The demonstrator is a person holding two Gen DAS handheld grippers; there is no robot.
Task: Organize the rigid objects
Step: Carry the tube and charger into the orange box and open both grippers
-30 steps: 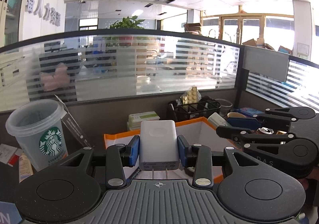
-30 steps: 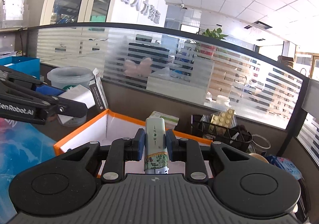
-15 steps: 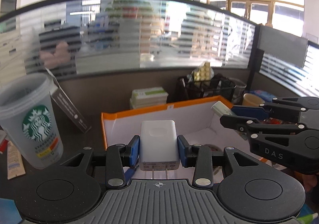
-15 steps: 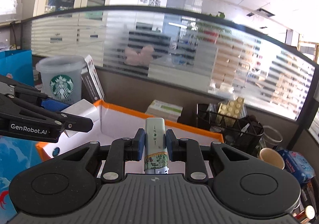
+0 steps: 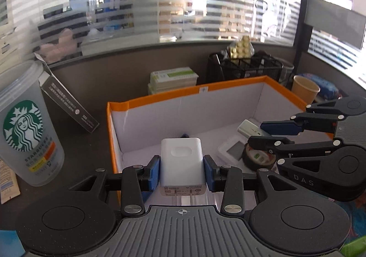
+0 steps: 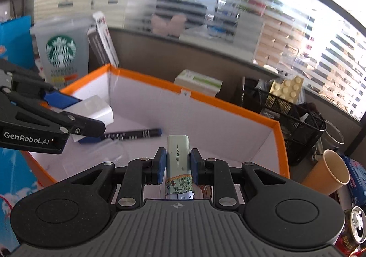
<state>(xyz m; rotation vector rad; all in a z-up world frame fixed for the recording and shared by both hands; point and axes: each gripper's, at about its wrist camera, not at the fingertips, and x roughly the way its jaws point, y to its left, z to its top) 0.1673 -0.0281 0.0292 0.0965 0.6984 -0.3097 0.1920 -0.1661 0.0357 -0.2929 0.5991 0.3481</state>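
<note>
My left gripper is shut on a white wall charger, prongs toward the camera, above the front left of the orange-rimmed white box. My right gripper is shut on a slim pale-green lighter with a floral print, above the same box. In the left wrist view the right gripper holds the lighter over the box's right side. In the box lie a white device, a tape roll and a black marker.
A Starbucks cup and a leaning dark carton stand left of the box. Behind it are stacked green-white boxes and a black mesh basket. A paper cup and a can sit to the right.
Both grippers have tilted down and moved forward over the box, still holding the charger and lighter. The box's inside and its contents have come into view.
</note>
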